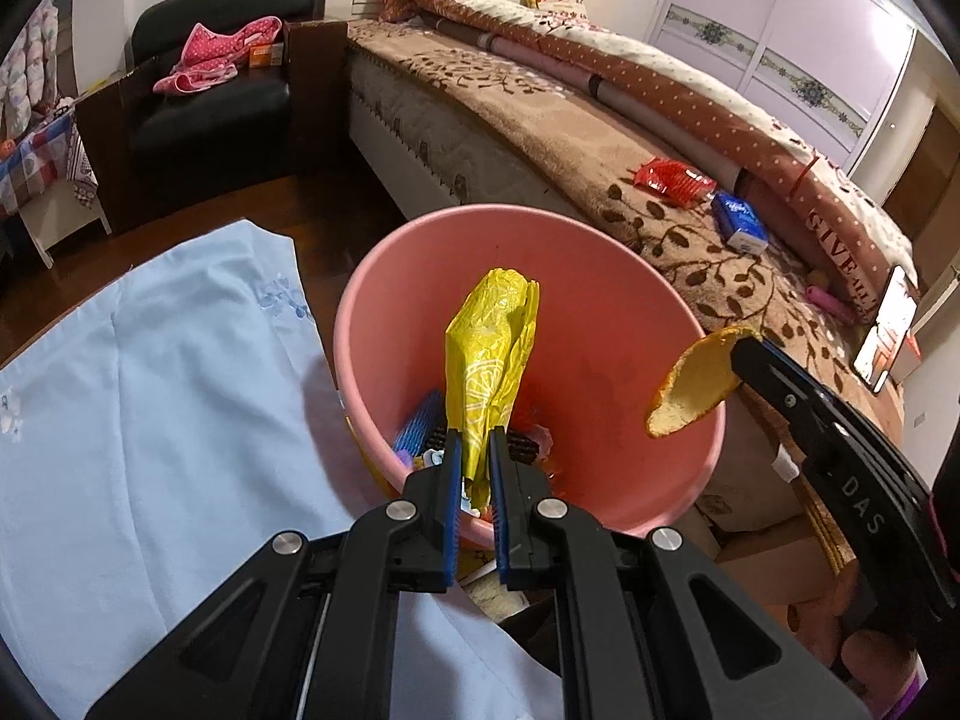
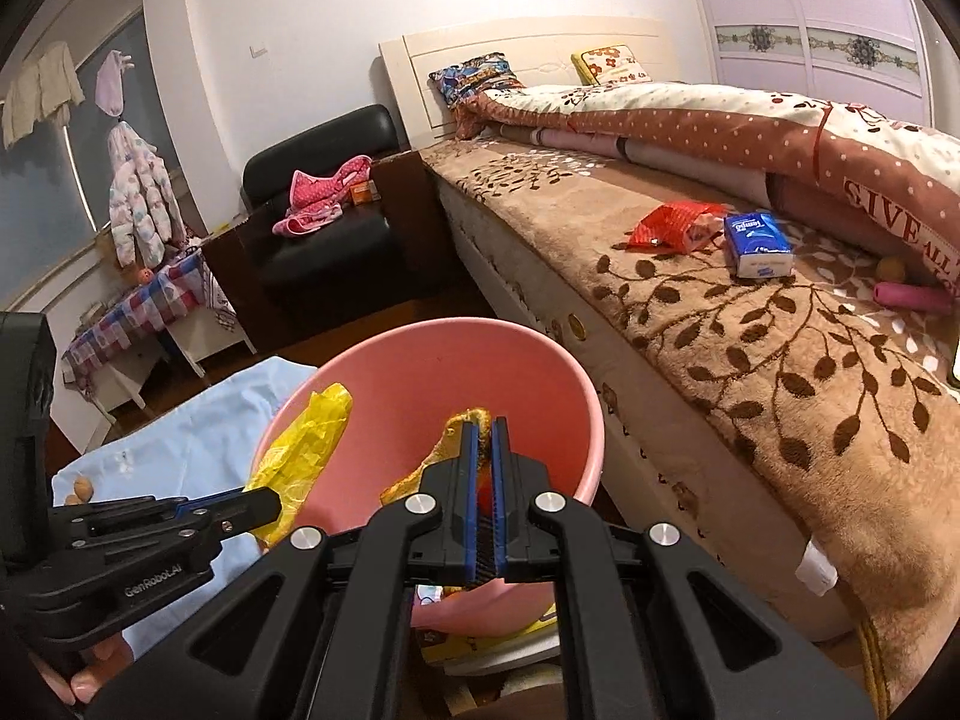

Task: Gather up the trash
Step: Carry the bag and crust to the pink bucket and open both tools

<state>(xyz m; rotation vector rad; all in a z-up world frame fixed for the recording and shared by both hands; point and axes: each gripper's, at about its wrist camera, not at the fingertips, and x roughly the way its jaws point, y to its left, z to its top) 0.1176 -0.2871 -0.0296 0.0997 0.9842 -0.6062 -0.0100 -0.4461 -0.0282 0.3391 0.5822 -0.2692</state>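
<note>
A pink bin (image 1: pixel 600 300) stands on the floor beside the bed; it also shows in the right wrist view (image 2: pixel 408 372). My left gripper (image 1: pixel 475 438) is shut on a yellow wrapper (image 1: pixel 489 354) and holds it over the bin's mouth. My right gripper (image 2: pixel 485 426) is shut on an orange peel (image 2: pixel 447 441) above the bin's rim; the peel also shows in the left wrist view (image 1: pixel 690 387). Several bits of trash lie at the bin's bottom (image 1: pixel 414 429).
On the bed's brown leaf blanket (image 2: pixel 750 348) lie a red snack bag (image 2: pixel 672 222), a blue tissue pack (image 2: pixel 756 243) and a pink tube (image 2: pixel 912 297). A light blue cloth (image 1: pixel 150 390) lies left of the bin. A black armchair (image 1: pixel 210 90) stands behind.
</note>
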